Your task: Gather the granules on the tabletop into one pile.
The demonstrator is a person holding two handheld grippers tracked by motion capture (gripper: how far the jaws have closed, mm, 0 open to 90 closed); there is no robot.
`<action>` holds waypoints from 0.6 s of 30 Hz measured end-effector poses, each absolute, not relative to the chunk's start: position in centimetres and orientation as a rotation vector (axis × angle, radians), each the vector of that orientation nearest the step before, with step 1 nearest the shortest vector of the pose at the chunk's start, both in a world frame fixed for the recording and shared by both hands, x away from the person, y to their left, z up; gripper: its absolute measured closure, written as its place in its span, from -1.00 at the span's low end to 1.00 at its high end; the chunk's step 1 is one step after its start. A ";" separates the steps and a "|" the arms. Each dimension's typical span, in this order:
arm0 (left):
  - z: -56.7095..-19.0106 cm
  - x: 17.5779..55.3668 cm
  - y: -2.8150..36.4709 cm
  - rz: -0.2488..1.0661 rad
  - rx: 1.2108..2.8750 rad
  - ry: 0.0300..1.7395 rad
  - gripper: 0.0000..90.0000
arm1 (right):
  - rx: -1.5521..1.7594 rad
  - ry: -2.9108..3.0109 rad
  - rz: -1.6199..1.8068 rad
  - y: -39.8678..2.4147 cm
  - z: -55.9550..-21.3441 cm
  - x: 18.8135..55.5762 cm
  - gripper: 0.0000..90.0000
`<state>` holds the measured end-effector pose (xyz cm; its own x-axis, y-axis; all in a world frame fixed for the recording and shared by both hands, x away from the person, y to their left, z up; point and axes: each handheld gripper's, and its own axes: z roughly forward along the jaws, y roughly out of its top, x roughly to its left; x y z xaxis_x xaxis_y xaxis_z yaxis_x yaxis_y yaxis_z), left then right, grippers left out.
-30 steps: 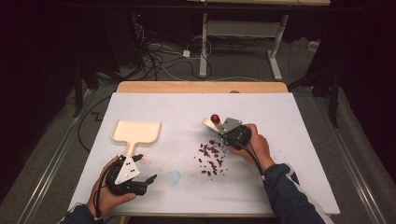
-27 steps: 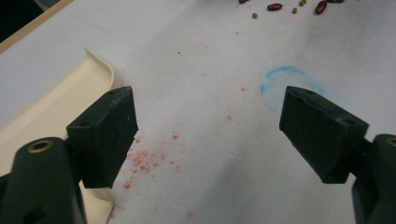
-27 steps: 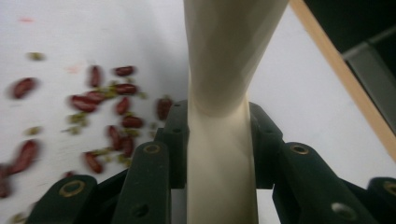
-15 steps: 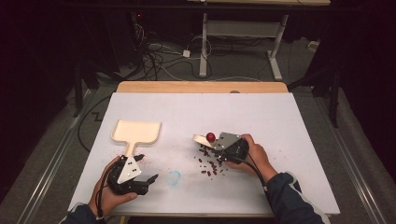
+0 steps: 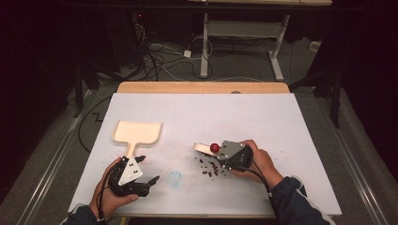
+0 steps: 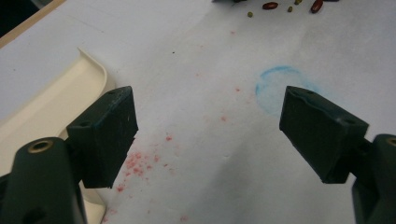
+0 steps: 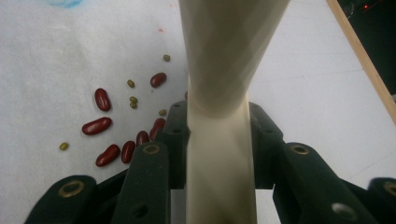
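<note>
Beans (image 7: pixel 100 127), red kidney ones mixed with small green ones, lie scattered on the white table (image 5: pixel 291 122) just beside our right gripper (image 7: pixel 217 135), whose jaws pinch the handle of a cream brush (image 7: pixel 219 70). Our left gripper (image 6: pixel 210 135) rests with jaws spread wide beside the cream dustpan (image 5: pixel 137 132), near a blue chalk ring (image 6: pixel 285 86)

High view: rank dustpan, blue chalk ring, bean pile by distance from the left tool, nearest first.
From the left tool:
1. Blue chalk ring, just to its right on the white table cover.
2. Dustpan, behind it; its handle runs back toward the tool, so nearly a tie with the ring.
3. Bean pile, farthest right, by the right tool.
</note>
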<state>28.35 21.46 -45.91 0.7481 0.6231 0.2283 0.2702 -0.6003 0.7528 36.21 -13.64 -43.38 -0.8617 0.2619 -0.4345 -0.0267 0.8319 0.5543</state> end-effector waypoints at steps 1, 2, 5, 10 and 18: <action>-45.9 28.4 21.5 0.623 2.215 0.667 -0.59 | 0.201 2.508 0.791 -13.7 -43.4 36.1 0.49; -45.9 28.4 21.5 0.624 2.214 0.668 -0.59 | 0.201 2.508 0.791 -13.7 -43.4 36.1 0.49; -45.9 28.3 21.6 0.626 2.211 0.670 -0.59 | 0.209 2.495 0.805 -14.1 -43.0 36.0 0.50; -45.8 28.3 21.6 0.629 2.210 0.667 -0.59 | 0.223 2.450 0.840 -14.7 -42.2 36.2 0.50; -45.7 28.3 21.8 0.639 2.205 0.667 -0.59 | 0.258 2.408 0.914 -15.9 -40.1 35.9 0.50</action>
